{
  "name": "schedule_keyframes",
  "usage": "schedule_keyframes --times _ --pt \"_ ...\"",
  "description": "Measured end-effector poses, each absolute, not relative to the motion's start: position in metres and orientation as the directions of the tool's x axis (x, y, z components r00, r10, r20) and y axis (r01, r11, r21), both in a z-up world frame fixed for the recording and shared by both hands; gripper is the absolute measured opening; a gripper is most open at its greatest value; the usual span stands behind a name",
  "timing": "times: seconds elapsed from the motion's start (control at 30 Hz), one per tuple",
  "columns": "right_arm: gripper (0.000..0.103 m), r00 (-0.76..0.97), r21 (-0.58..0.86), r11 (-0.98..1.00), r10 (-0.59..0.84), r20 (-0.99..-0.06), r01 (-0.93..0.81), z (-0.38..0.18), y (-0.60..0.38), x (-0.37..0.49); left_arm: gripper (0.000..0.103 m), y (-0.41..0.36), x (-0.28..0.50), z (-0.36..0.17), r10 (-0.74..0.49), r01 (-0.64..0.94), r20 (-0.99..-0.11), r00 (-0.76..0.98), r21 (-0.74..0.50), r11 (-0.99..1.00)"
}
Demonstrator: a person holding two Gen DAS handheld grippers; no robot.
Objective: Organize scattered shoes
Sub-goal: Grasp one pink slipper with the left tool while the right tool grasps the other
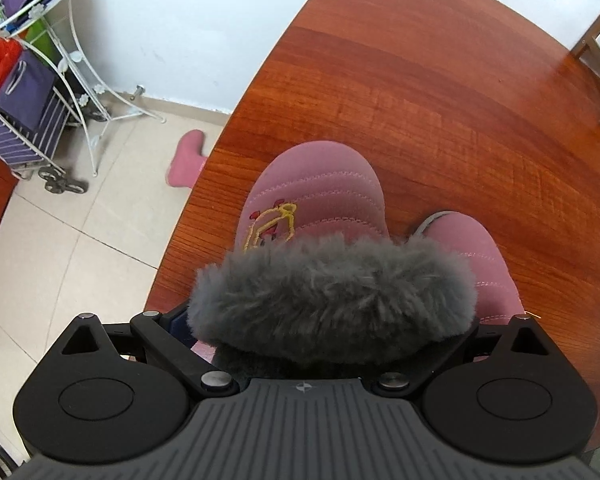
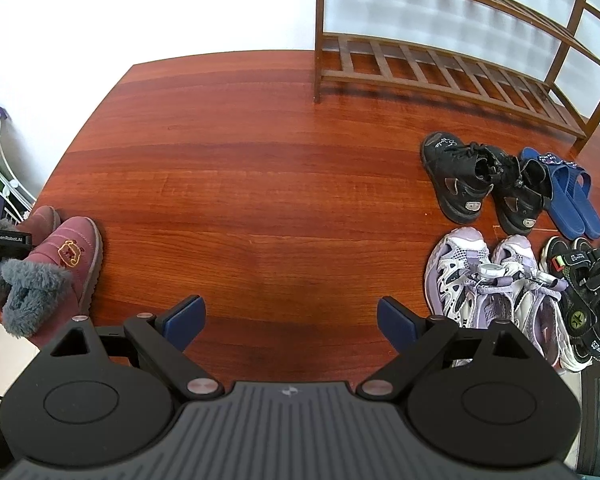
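Observation:
Two pink boots with grey fur cuffs stand side by side at the left edge of the wooden table (image 1: 440, 80). In the left wrist view the nearer pink boot (image 1: 320, 192) fills the middle and the second boot (image 1: 472, 248) shows at its right. My left gripper (image 1: 332, 332) is around the grey fur cuff (image 1: 332, 292); its fingertips are hidden by the fur. In the right wrist view the boots (image 2: 68, 256) are at far left with the left gripper (image 2: 4, 240) on them. My right gripper (image 2: 290, 316) is open and empty above bare table.
In the right wrist view a wooden shoe rack (image 2: 460, 68) stands at the back right. Before it lie black shoes (image 2: 476, 184), blue slippers (image 2: 568, 192), lilac sneakers (image 2: 496, 292) and black sandals (image 2: 588, 300). On the floor left stand a pink shoe (image 1: 188, 160) and a trolley (image 1: 28, 120).

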State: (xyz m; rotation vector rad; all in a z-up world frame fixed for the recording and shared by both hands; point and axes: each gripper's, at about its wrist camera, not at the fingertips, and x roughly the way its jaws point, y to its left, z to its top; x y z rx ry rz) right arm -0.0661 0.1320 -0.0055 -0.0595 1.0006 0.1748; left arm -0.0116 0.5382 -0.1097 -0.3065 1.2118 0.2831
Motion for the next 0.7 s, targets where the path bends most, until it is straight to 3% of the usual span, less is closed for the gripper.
schedule_keyframes --times 0.23,0.7 --pt "0.095 0.514 0.042 0.972 0.159 -0.843 -0.232 -0.009 0.158 -0.063 0.079 0.537 -0.016 -0.106 0.04 -0.349 -0.931 0.363 -0.095 0.932" --pt "0.095 0.481 0.066 0.936 0.237 -0.844 -0.345 -0.016 0.21 -0.055 0.077 0.551 -0.043 -0.083 0.056 -0.357 -0.916 0.396 -0.097 0.929"
